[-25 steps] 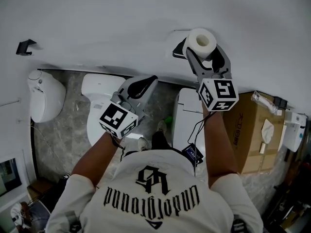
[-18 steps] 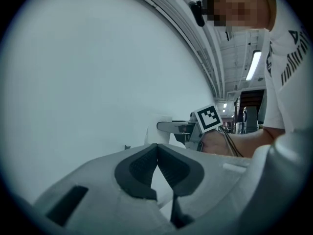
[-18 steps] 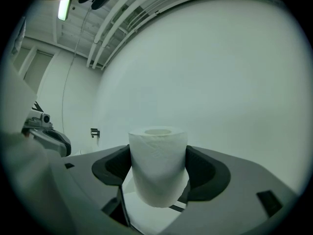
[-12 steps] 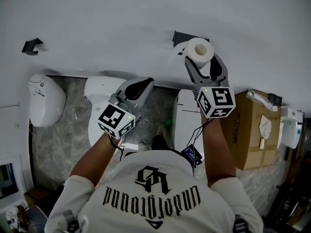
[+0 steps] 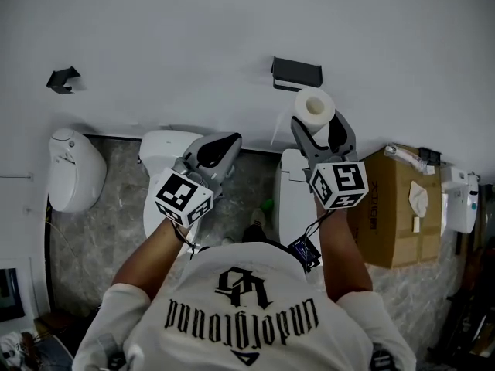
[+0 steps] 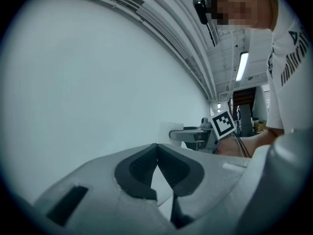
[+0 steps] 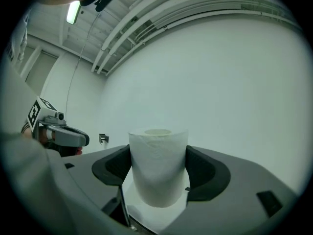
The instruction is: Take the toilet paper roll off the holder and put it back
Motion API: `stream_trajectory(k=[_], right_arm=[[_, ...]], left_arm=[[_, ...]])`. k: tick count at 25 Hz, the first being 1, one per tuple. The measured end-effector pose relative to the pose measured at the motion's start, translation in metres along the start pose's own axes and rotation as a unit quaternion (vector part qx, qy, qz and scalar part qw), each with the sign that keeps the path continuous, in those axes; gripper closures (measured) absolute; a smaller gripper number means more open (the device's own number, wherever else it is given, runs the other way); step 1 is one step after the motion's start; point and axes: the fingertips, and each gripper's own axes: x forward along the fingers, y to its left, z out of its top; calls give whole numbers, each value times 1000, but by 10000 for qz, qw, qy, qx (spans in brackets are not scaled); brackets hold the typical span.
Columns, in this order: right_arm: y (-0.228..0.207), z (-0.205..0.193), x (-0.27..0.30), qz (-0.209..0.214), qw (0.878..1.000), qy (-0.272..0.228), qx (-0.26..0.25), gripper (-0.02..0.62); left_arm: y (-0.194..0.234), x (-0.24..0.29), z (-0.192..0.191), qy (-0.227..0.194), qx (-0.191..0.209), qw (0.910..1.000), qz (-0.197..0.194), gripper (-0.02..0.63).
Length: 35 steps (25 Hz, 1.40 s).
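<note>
Currently the right hand-held gripper (image 5: 318, 124) is clamping the toilet paper roll (image 5: 314, 107) between its jaws, apart from the empty holder (image 5: 297, 72) just beyond its tips. The left hand-held gripper (image 5: 217, 148) is idling, jaws together, empty. Removal looks done; next move is probably lining the roll's core up with the holder.

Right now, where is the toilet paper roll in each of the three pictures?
Head view: toilet paper roll upper right of centre, in the right gripper, below the black holder.
Left gripper view: faint pale shape right of centre, probably it.
Right gripper view: lower centre, clamped between the jaws.
Shared landmark: the white wall.
</note>
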Motion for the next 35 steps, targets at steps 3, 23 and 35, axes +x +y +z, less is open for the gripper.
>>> stream_trajectory(k=[3, 23, 35], right_arm=[[12, 2, -23, -30, 10000, -32, 35, 278], [63, 34, -112, 28, 9994, -299, 148, 278], [62, 34, -108, 161, 9991, -368, 158, 278]], left_arm=[[-14, -16, 8, -65, 141, 9999, -15, 592], [-56, -54, 46, -481, 189, 9986, 73, 592], [-64, -44, 49, -428, 287, 9987, 62, 592]])
